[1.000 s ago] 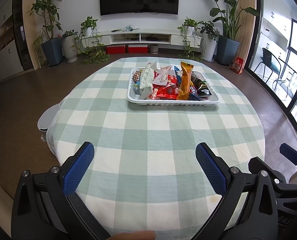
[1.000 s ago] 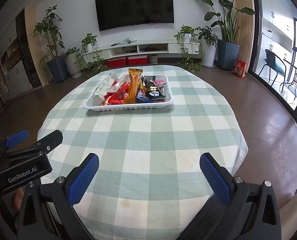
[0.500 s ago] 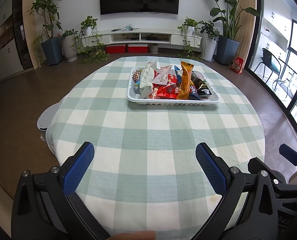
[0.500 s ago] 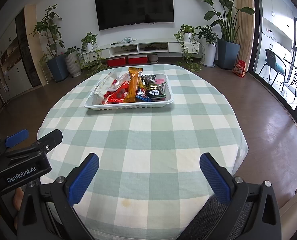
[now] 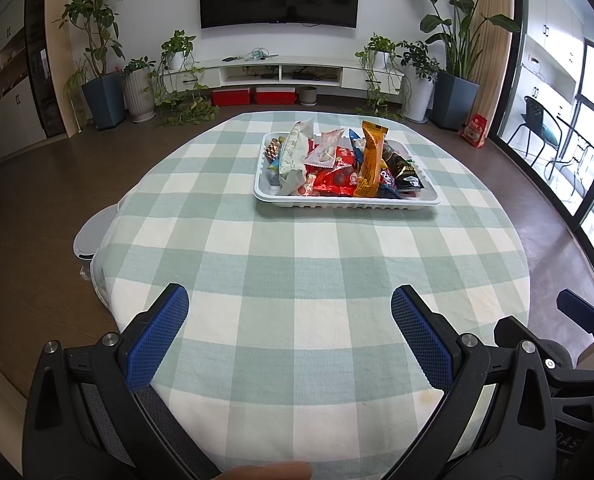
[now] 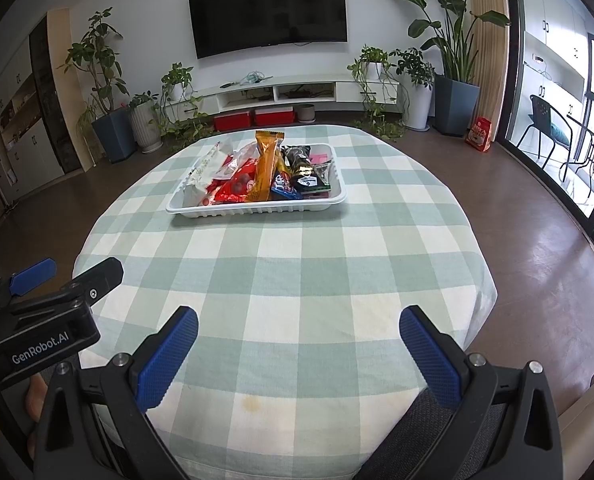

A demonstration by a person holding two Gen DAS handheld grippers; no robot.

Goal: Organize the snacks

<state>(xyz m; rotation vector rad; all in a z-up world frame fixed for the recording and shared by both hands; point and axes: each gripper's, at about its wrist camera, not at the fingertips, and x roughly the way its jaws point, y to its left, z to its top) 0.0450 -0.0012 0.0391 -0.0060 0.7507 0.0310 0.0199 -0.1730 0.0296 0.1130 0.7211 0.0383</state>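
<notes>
Nothing has visibly moved since the earlier frames: both tools and the snacks hold the same places. Left hand-held gripper hovers over the near edge of the tabletop, its blue-padded fingers spread wide and gripping nothing. Right hand-held gripper hangs beside it in the same way, spread and carrying nothing.

Well apart from both, toward the far side of the green-and-white checked cloth, sits a white tray piled with snacks. An orange packet leans upright in the middle, a pale packet at the left, dark packets at the right.

Every snack in view already lies inside the tray, so the scene fits either a jumbled pile awaiting sorting or a finished gathering. Any further pick would call for a long reach and a grip on one wrapper edge only.

No object lies on the cloth between grippers and tray. Potted plants, a television and a low cabinet line the far wall.
</notes>
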